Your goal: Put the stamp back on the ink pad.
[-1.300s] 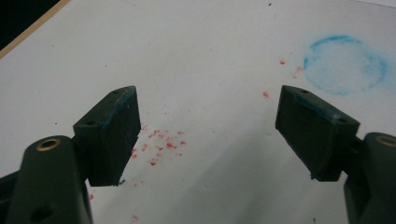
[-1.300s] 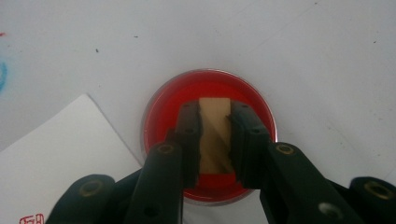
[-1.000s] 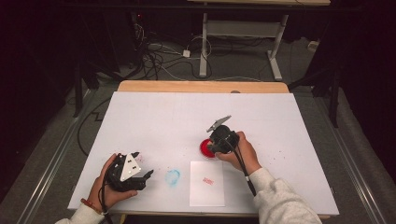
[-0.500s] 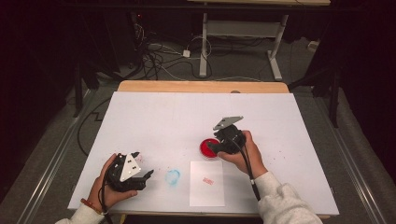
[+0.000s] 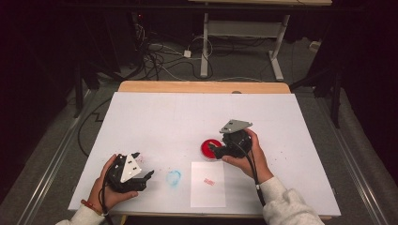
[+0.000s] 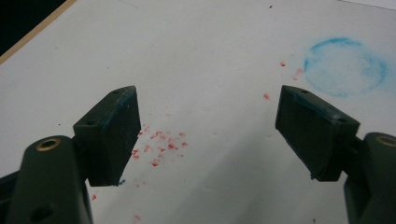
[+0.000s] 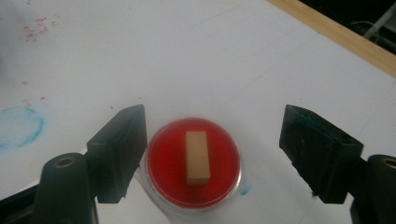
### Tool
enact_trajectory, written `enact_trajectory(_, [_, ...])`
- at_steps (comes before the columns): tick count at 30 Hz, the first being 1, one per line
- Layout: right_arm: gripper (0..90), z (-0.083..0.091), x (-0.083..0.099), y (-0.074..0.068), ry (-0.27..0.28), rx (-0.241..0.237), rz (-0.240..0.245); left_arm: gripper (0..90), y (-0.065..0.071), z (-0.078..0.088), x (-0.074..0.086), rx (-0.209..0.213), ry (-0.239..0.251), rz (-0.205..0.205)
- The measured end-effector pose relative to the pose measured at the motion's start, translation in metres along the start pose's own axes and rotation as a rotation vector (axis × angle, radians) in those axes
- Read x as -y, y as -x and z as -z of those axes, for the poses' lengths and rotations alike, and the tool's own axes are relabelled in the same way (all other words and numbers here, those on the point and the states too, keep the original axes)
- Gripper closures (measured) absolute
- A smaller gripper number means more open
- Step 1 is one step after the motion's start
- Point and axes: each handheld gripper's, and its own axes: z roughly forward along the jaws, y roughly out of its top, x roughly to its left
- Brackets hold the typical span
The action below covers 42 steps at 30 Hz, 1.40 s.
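R gripper (image 7: 212, 154) fingers just opened, leaving small tan wooden stamp block (image 7: 196, 157) on round red ink pad (image 7: 163, 163); L gripper (image 6: 208, 135) fingers apart, empty, at 7 o'clock.

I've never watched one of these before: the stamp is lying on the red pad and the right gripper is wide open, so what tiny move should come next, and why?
Probably lift the right gripper clear. Its jaws have just been opening and touch nothing, the stamp rests alone on the ink pad, and the paper already bears a red print.
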Motion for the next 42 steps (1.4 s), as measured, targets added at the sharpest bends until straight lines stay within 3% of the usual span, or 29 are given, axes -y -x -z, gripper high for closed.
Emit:
enact_trajectory(6, [19.0,0.007,0.005,0.000,0.067,0.030,0.013,21.5,-0.001,0.001,0.001,0.000,0.001,0.003])
enact_trajectory(15, [19.2,0.023,0.010,-0.001,0.116,0.062,0.048,21.5,-0.001,0.001,0.001,-0.001,-0.001,0.001])
enact_trajectory(21, [19.8,0.037,0.017,0.000,0.161,0.060,0.054,21.4,-0.001,0.001,0.001,-0.005,-0.001,0.002])
enact_trajectory(23, [19.8,0.040,0.019,0.000,0.168,0.049,0.058,21.4,-0.001,0.001,0.000,-0.008,-0.001,0.004])
enact_trajectory(26, [19.8,0.045,0.022,-0.001,0.182,0.080,0.066,21.4,-0.001,0.001,0.000,-0.008,0.001,0.004])
enact_trajectory(42, [20.4,0.072,0.041,-0.003,0.255,0.108,0.063,21.4,-0.001,0.006,-0.001,-0.017,0.018,-0.004])
